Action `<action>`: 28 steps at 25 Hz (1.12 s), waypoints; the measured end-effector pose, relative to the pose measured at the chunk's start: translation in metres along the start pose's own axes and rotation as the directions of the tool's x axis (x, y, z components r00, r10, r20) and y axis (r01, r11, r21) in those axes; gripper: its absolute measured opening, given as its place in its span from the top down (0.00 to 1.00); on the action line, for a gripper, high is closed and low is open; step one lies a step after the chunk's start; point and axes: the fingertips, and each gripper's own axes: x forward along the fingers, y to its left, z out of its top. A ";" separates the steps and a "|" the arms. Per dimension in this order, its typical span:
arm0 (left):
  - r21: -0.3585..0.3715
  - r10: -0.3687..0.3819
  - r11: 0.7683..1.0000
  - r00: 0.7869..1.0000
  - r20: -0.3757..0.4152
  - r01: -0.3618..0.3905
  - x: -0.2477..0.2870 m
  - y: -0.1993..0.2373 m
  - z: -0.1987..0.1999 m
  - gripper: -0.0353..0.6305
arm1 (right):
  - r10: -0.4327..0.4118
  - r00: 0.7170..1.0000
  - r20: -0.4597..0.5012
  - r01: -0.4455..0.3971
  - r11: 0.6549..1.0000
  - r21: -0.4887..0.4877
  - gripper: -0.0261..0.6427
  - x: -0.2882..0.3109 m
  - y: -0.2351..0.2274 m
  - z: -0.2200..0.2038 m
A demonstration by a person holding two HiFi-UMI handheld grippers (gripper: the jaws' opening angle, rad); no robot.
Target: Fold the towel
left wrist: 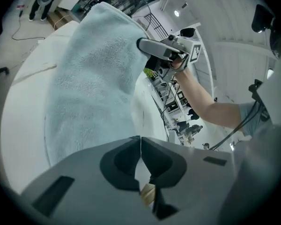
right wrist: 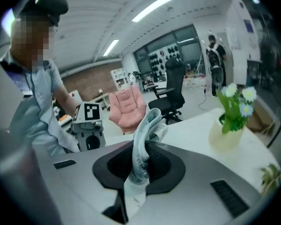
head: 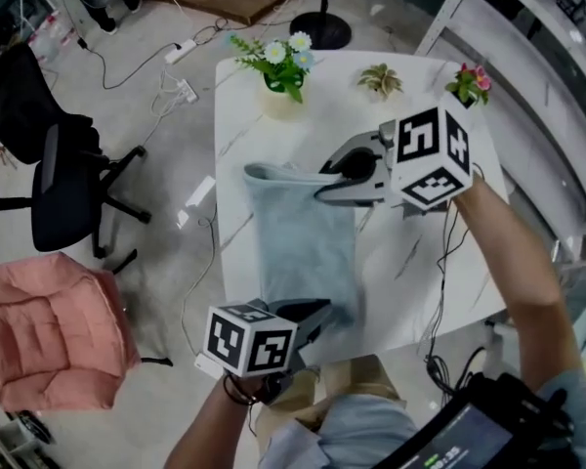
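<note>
White marble table (head: 425, 257), pale blue towel (head: 303, 252), right tool (head: 322, 182) gripping it, tag (right wrist: 162, 132) illegible

We held our right gripper (head: 324, 182) raised, jaws clamped on the towel (head: 303, 247); our left gripper (head: 317, 316) sat lower, jaws together.

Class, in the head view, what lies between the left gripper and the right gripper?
Head view: the pale blue terry towel stretches from left gripper to right gripper.
</note>
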 end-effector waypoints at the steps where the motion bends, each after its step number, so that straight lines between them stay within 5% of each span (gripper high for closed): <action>1: 0.005 0.002 1.000 1.000 0.009 -0.002 -0.005 -0.002 -0.005 0.93 | -0.031 0.999 -0.019 0.029 0.996 -0.081 0.86 0.002 0.015 0.004; 4: 0.015 0.012 1.000 0.999 0.030 -0.012 -0.020 -0.007 -0.024 0.93 | -0.145 0.987 -0.073 0.117 0.949 -0.294 0.86 0.011 0.057 0.003; 10: 0.018 0.027 0.999 0.999 0.033 -0.028 -0.038 -0.009 -0.072 0.93 | -0.321 0.946 -0.050 0.233 0.779 -0.582 0.86 0.035 0.119 -0.021; 16: 0.020 0.028 0.999 0.999 0.032 -0.028 -0.045 -0.007 -0.106 0.93 | -0.380 0.925 0.007 0.282 0.673 -0.684 0.86 0.050 0.157 -0.047; 28: 0.011 0.024 1.000 0.997 0.079 -0.025 -0.025 -0.003 -0.101 0.93 | -0.461 0.887 0.033 0.315 0.550 -0.774 0.84 0.052 0.184 -0.087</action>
